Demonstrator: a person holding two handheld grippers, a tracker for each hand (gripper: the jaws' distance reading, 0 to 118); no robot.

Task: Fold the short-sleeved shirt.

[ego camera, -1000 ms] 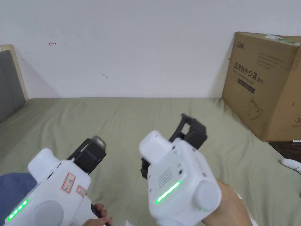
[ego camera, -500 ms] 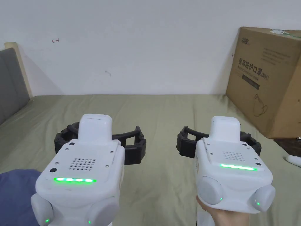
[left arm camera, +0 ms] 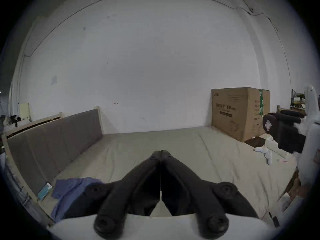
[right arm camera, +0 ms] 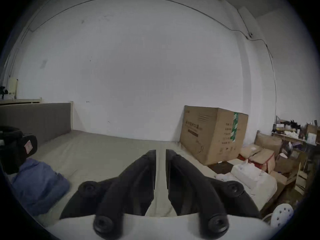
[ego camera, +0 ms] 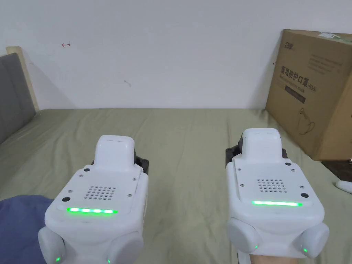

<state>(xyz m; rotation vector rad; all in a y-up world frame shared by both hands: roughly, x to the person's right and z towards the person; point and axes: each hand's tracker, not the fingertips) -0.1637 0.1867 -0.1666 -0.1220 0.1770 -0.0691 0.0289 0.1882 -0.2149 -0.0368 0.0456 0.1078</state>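
My left claw (left arm camera: 161, 152) is closed on nothing; right claw (right arm camera: 161, 152) open just a crack – shirt (ego camera: 19, 223) bunched lower left on the bed (ego camera: 192, 137).

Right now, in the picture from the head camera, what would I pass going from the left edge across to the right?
Grey headboard → blue shirt → left gripper → right gripper → cardboard box, all along the green bed sheet.
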